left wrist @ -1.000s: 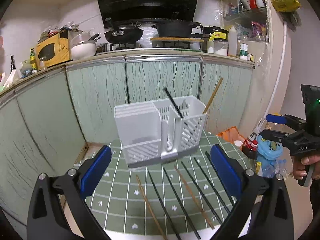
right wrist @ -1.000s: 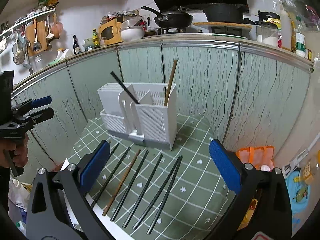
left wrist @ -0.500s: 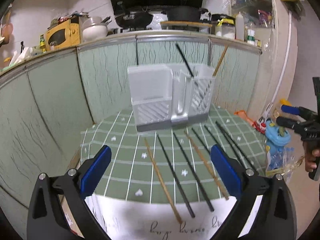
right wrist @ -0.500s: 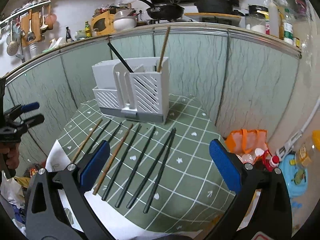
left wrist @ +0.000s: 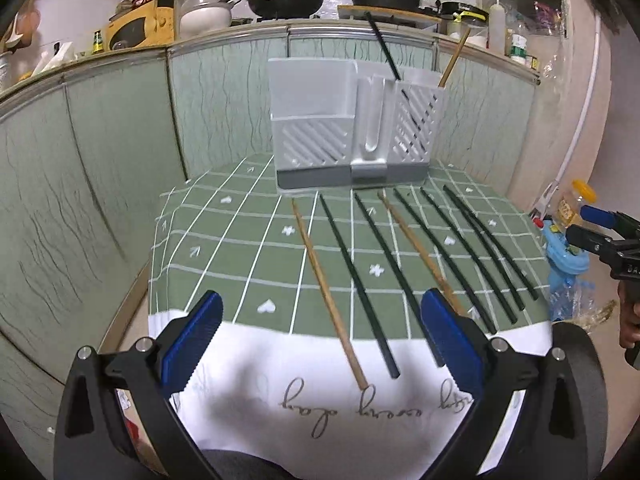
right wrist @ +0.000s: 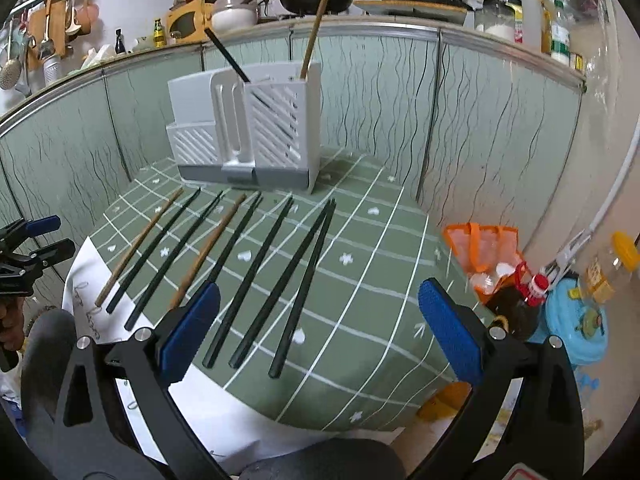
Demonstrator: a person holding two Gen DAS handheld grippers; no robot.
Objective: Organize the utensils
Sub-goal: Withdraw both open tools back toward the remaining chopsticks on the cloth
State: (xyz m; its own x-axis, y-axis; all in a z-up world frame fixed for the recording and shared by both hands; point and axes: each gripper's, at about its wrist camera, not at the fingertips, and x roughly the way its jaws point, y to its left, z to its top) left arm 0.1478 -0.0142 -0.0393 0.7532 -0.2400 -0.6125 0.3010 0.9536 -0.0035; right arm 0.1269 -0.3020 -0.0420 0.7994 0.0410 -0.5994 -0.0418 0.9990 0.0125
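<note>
**Both grippers wide apart, holding nothing, above the near edge of the table**

Left gripper [left wrist: 320, 340]: blue pads spread, nothing between them. It hangs over the white near strip of the tablecloth [left wrist: 224, 240]. Right gripper [right wrist: 320, 332]: pads likewise spread, nothing held, over the near right part of the cloth.

White utensil holder [left wrist: 320, 136] stands at 12 o'clock on the far side of the green checked cloth, in front of the green cabinet doors [left wrist: 120, 140]. A black chopstick [left wrist: 384, 50] and a wooden chopstick [left wrist: 454, 56] stick up out of its right compartment, both tilted.

On the cloth, in a fanned row from the holder's base toward 6 o'clock: two wooden chopsticks, the leftmost [left wrist: 326, 292] and a second one [left wrist: 420, 248], with black chopsticks [left wrist: 356, 280] lying between and to the right. In the right wrist view the two rightmost black sticks [right wrist: 308, 276] touch at their far tips.
</note>
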